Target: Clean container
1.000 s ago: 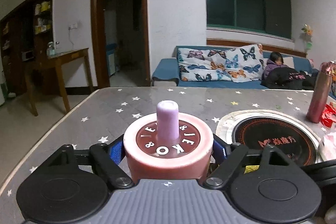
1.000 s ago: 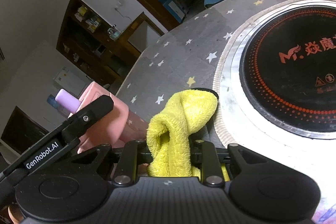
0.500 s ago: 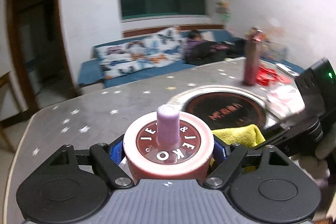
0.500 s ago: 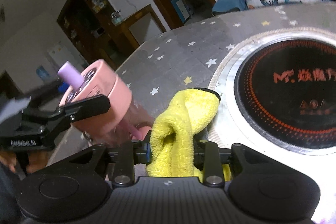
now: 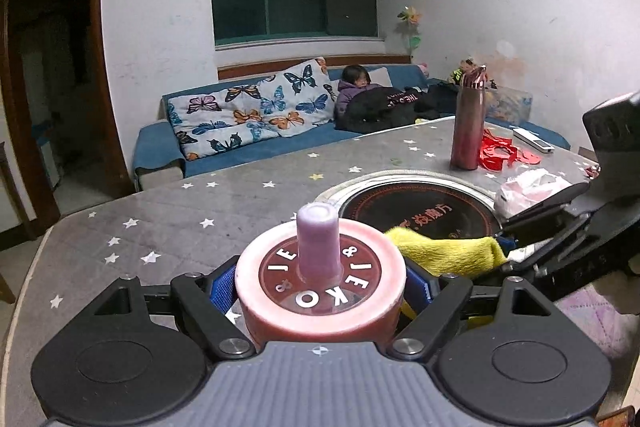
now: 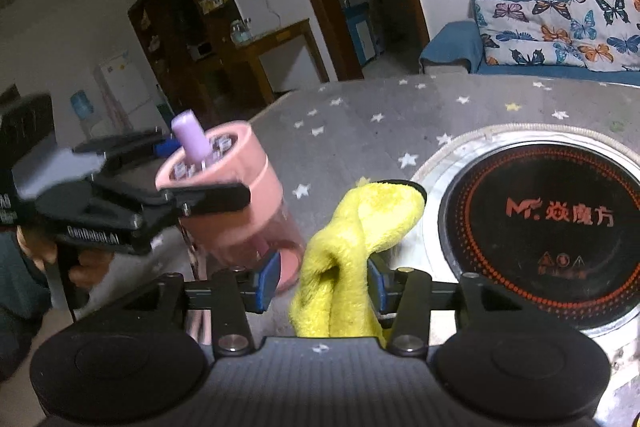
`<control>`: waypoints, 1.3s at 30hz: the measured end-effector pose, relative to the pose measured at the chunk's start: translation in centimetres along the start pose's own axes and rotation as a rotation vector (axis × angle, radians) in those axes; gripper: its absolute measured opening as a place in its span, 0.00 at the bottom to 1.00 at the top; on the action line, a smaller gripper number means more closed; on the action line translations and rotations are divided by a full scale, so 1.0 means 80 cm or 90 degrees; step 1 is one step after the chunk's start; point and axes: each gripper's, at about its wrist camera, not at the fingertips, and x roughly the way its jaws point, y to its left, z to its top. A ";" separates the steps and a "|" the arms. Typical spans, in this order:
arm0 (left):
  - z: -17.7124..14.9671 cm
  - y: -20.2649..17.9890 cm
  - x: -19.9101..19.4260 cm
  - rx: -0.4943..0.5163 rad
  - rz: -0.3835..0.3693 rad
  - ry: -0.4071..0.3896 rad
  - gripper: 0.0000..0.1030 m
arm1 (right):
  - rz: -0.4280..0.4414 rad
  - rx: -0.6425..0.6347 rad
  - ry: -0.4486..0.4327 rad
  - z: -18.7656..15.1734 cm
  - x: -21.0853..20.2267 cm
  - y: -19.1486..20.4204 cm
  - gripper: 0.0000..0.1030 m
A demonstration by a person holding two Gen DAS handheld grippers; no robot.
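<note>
Clearly wiping is at hand: the right gripper [image 6: 320, 281], its fingers clamped on a yellow cloth [image 6: 352, 247], sits just beside the pink cup [image 5: 320, 291], which the left gripper [image 5: 320, 297] pinches by its lid above the table [image 5: 200, 203]. Next, I judge, press cloth against the cup's side.

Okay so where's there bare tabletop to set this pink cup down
The starred grey tabletop is bare left of the round cooktop, out to the near and left edges, and behind it toward the sofa. Crowded: the far right corner, with the metallic bottle, red scraps and white plastic bag.
</note>
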 end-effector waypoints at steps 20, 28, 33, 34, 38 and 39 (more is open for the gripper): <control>0.012 -0.030 -0.048 -0.038 0.081 -0.066 0.80 | -0.038 0.013 0.013 0.013 0.065 -0.003 0.44; 0.006 -0.029 -0.040 -0.076 0.081 -0.062 0.54 | -0.074 0.007 0.022 -0.003 0.073 -0.007 0.18; 0.001 -0.023 -0.042 -0.096 0.079 -0.061 0.51 | -0.006 0.112 -0.011 0.010 0.051 -0.028 0.11; 0.000 -0.023 -0.043 -0.095 0.079 -0.062 0.51 | 0.017 0.133 -0.021 0.014 0.046 -0.031 0.11; -0.001 -0.025 -0.043 -0.094 0.079 -0.065 0.51 | 0.130 0.199 -0.085 0.042 0.015 -0.032 0.10; -0.001 -0.025 -0.043 -0.093 0.079 -0.066 0.51 | 0.150 0.207 -0.098 0.049 0.009 -0.030 0.10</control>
